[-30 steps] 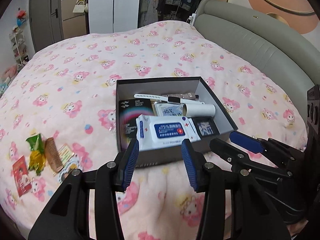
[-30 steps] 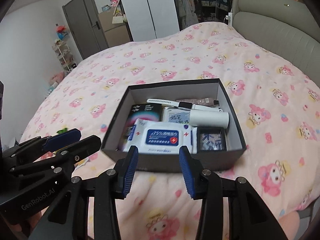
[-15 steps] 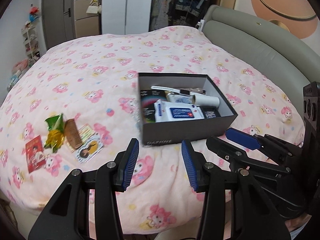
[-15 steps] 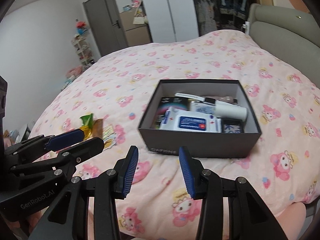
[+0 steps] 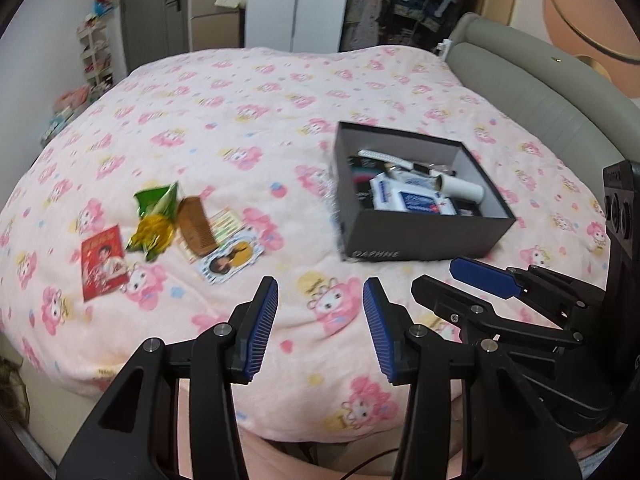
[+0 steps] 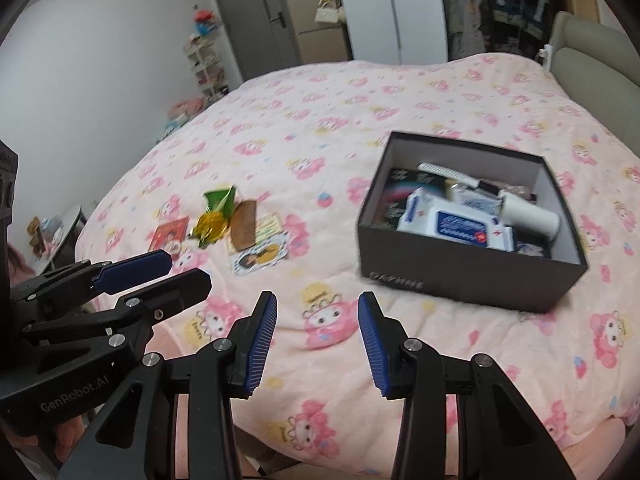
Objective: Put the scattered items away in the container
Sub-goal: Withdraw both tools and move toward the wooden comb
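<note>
A dark grey box stands on the pink bed, holding a white wipes pack, a white tube and other small items. Left of it lie a red card, a green and yellow snack packet, a brown comb and a picture card; the group also shows in the right wrist view. My left gripper is open and empty above the bed's near edge. My right gripper is open and empty beside it.
The pink cartoon-print blanket covers the whole bed. A grey padded headboard runs along the right. A white wardrobe and a grey door stand beyond the far end, with a small shelf of toys at the left wall.
Both grippers have pulled back from the box toward the bed's near edge and turned left. The scattered items on the left have come more into view. Both stay open.
</note>
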